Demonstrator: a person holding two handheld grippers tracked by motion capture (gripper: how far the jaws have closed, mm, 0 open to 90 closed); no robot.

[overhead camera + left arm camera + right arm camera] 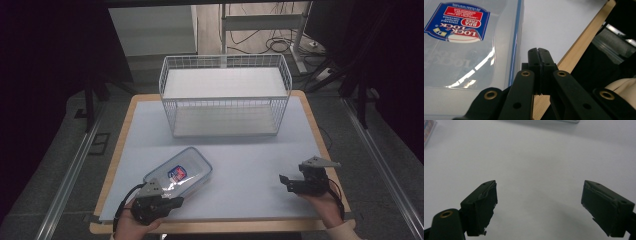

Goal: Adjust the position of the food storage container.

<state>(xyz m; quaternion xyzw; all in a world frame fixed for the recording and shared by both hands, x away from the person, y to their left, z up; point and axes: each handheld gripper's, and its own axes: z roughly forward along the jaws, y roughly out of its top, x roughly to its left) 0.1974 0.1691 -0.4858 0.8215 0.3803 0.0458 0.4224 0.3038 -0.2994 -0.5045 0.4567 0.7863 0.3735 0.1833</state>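
— Clear plastic, blue-rimmed: the box [178, 174] lies flat near the table's [250, 165] front left edge, well short of the wire basket [225, 95].

— And the left gripper [539, 53]?

— Jaws pressed together on nothing, just beside the box's near corner; touching it or not, I can't quite tell.

— The right gripper [539, 205]?

— Jaws wide apart over bare tabletop, well away from the box.

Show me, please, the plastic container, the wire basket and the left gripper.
plastic container [186, 167]: high view, on its clear lid.
wire basket [224, 109]: high view, on its front wall.
left gripper [539, 53]: left gripper view, at its closed jaw tips.
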